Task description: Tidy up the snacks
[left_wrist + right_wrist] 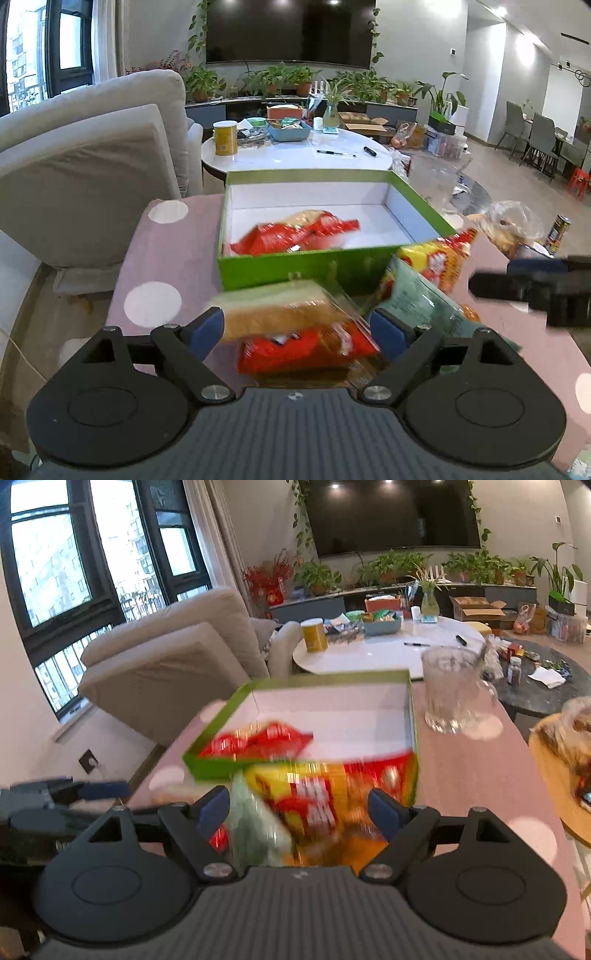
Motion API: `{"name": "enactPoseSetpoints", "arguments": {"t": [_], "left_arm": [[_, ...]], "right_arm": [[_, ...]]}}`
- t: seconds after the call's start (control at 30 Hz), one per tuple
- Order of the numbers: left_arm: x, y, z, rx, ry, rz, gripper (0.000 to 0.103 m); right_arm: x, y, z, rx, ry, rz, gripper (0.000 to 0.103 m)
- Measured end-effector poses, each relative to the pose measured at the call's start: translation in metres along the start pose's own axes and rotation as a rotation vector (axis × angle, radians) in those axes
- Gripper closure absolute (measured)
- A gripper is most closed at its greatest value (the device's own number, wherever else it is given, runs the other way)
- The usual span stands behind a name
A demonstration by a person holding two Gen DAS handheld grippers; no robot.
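Observation:
A green box [295, 267] with a white inside stands on the pink dotted table; a red snack packet [295, 232] lies in it. My left gripper [297, 328] is open around a clear-wrapped bread snack with a red label [291, 317] in front of the box. To its right lie a yellow-red packet [439, 262] and a pale green packet [417, 302]. In the right wrist view my right gripper [299, 810] is open over the yellow-red packet [317, 794] and the green packet [255, 819], close to the box [214, 768]. The right gripper also shows in the left wrist view [491, 284].
A clear glass mug [454, 690] stands right of the box. A bagged snack on a yellow plate [554, 746] and a dark can [559, 229] sit at the far right. A beige armchair [85, 166] and a white round table [295, 155] stand beyond.

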State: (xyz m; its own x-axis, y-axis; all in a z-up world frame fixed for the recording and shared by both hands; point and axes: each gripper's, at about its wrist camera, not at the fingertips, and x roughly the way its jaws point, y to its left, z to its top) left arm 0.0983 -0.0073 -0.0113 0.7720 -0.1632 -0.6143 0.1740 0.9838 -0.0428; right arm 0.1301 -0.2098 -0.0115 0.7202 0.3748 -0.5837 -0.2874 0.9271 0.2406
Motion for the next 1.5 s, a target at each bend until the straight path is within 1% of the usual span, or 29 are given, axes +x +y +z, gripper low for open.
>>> {"name": "enactPoseSetpoints", "arguments": {"t": [0.1, 0.2, 0.37, 0.47, 0.57, 0.63, 0.83, 0.9, 1.03, 1.13, 1.23, 1.33, 1.43, 1.47, 1.5], "left_arm": [[-0.002, -0.006, -0.004, -0.009, 0.010, 0.000, 0.018], [-0.007, -0.013, -0.007, -0.006, 0.014, 0.006, 0.018], [-0.014, -0.021, -0.013, -0.012, 0.026, -0.003, 0.018], [-0.013, -0.024, -0.014, -0.014, 0.037, -0.004, 0.018], [-0.010, -0.026, -0.015, -0.016, 0.045, -0.004, 0.018], [-0.007, -0.026, -0.015, -0.019, 0.053, -0.003, 0.018], [0.001, -0.028, -0.017, -0.018, 0.074, -0.001, 0.018], [0.003, -0.030, -0.018, -0.011, 0.081, -0.006, 0.018], [0.007, -0.033, -0.017, 0.001, 0.084, -0.009, 0.018], [0.010, -0.034, -0.013, 0.000, 0.079, -0.003, 0.018], [0.014, -0.036, -0.004, -0.006, 0.065, -0.008, 0.018], [0.022, -0.041, 0.004, -0.006, 0.055, -0.032, 0.018], [0.031, -0.051, 0.010, 0.018, 0.050, -0.084, 0.018], [0.034, -0.054, 0.012, 0.025, 0.052, -0.088, 0.018], [0.038, -0.057, 0.014, 0.033, 0.047, -0.088, 0.018]], "right_arm": [[-0.002, 0.008, -0.016, -0.068, 0.009, -0.002, 0.036], [0.002, 0.012, -0.026, -0.109, 0.021, -0.044, 0.036], [0.015, 0.002, -0.033, -0.077, 0.051, -0.077, 0.036], [0.017, -0.004, -0.037, -0.073, 0.052, -0.124, 0.036], [0.018, -0.014, -0.038, -0.029, 0.049, -0.120, 0.036], [0.018, -0.018, -0.039, -0.018, 0.041, -0.138, 0.036], [0.020, -0.023, -0.036, -0.006, -0.019, -0.233, 0.036], [0.021, -0.026, -0.038, 0.005, -0.021, -0.245, 0.036], [0.018, -0.030, -0.043, 0.045, -0.013, -0.214, 0.036], [0.011, -0.031, -0.045, 0.066, -0.001, -0.151, 0.036], [0.008, -0.025, -0.048, 0.053, 0.014, -0.098, 0.036], [0.009, -0.019, -0.051, 0.041, 0.025, -0.078, 0.036], [0.013, -0.016, -0.055, 0.027, 0.041, -0.077, 0.036], [0.014, -0.018, -0.057, 0.025, 0.040, -0.078, 0.036], [0.015, -0.020, -0.057, 0.035, 0.036, -0.061, 0.036]]}}
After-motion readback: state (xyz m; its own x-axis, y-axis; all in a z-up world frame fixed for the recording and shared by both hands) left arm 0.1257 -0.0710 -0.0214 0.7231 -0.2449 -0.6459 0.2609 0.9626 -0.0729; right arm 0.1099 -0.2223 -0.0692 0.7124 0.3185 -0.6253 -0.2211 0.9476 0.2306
